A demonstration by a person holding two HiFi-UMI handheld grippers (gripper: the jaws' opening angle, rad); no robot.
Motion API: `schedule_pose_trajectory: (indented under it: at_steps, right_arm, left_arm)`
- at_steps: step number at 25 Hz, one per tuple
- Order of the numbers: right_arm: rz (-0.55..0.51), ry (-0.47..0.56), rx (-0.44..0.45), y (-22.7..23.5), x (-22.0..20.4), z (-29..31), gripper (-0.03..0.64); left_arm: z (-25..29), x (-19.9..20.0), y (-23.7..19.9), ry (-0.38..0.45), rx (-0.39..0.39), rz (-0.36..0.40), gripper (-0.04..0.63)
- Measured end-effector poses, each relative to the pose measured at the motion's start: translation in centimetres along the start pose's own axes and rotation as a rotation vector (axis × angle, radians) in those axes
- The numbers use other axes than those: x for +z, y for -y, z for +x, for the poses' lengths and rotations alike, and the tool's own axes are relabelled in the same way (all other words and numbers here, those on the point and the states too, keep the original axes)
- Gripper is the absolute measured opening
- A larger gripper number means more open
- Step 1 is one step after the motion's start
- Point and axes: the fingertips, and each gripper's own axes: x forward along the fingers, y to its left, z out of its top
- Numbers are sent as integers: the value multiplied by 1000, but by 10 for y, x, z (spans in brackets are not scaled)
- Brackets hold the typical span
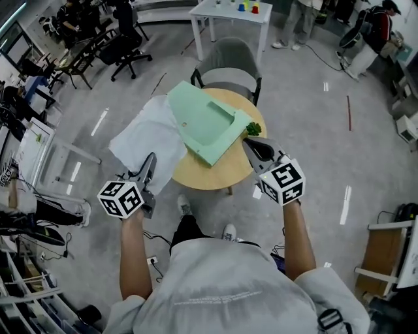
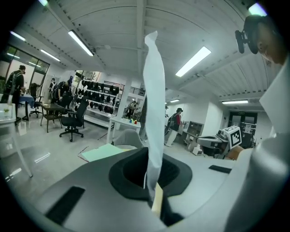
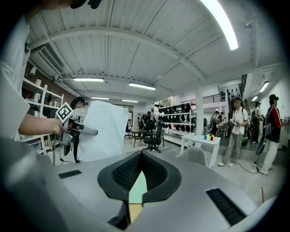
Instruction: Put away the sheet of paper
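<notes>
Round wooden desk, small green leafy item at its right edge. Grey chair tucked against far side. Behind it: white desk with small coloured cups. Black office chair far left. Person standing far right. Glossy grey floor all round

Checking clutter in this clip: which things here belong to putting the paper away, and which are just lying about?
Part of the job:
- sheet of paper, clamped in the left gripper
- green folder, clamped by the right gripper
- round table under the folder

Just lying about:
- small green item on the round table
- grey chair
- white table with coloured cups
</notes>
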Motion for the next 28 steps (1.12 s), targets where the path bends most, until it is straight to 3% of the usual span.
schedule_pose_trajectory:
  at_steps: [5,13,16,20,28]
  right_arm:
    - [12,-29,-46,14,-2,42,28]
    - [135,-66,-172,60,3,113,28]
    - [166,-69,-178,68,3,138,28]
    - [203,-116,-182,76,-12,168,28]
    - [288,-140,-299,99,-41,208,28]
  left_arm:
    - [51,7,-41,-25,-79,-26,18]
    - [156,32,-112,-127,-230,-34,18]
    - [189,37,-142,-162,-259,-35,18]
    - [228,33,-175,-204,-290,-51,18]
    - [282,13,-213,-327,-392,-86,18]
